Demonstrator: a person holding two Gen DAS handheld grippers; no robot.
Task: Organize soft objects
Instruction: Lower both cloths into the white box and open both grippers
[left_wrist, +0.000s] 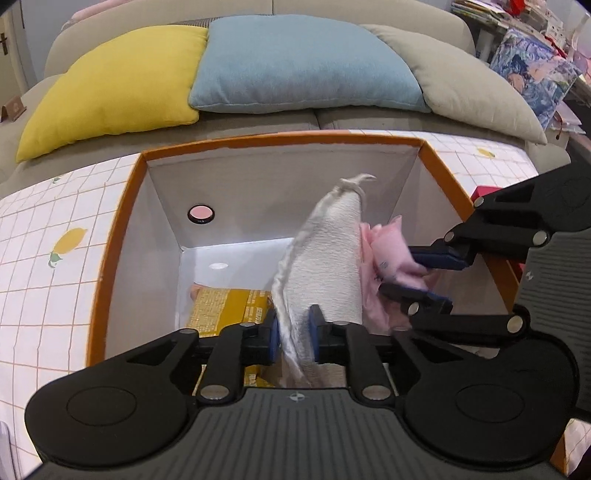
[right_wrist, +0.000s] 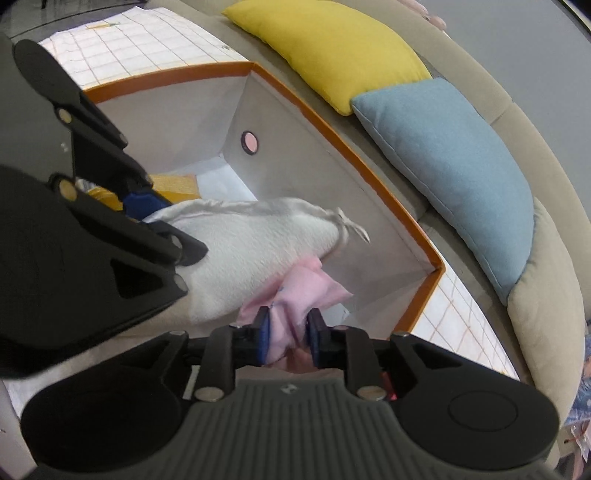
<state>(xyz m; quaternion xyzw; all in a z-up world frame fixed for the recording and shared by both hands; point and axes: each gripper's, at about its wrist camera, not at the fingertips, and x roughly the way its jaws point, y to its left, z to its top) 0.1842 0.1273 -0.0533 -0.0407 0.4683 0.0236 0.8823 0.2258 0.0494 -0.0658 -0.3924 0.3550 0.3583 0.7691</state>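
A white terry towel (left_wrist: 328, 258) stands on edge inside the orange-rimmed white box (left_wrist: 284, 138). Its lower edge hangs loosely between the blue pads of my left gripper (left_wrist: 293, 332), which is open a little. Just right of the towel, a bunched pink cloth (left_wrist: 391, 254) sits between the fingers of my right gripper (left_wrist: 402, 273). In the right wrist view the pink cloth (right_wrist: 295, 291) fills the narrow gap of the right gripper (right_wrist: 289, 332), whose jaws stand slightly apart. The towel (right_wrist: 258, 240) lies beside it, with the left gripper (right_wrist: 166, 225) at its near end.
A yellow packet (left_wrist: 225, 306) lies on the box floor at the left. The box rests on a checked cloth with lemon prints (left_wrist: 48, 258). Behind it, a sofa carries a yellow pillow (left_wrist: 110, 88), a blue pillow (left_wrist: 303, 62) and a beige pillow (left_wrist: 461, 81).
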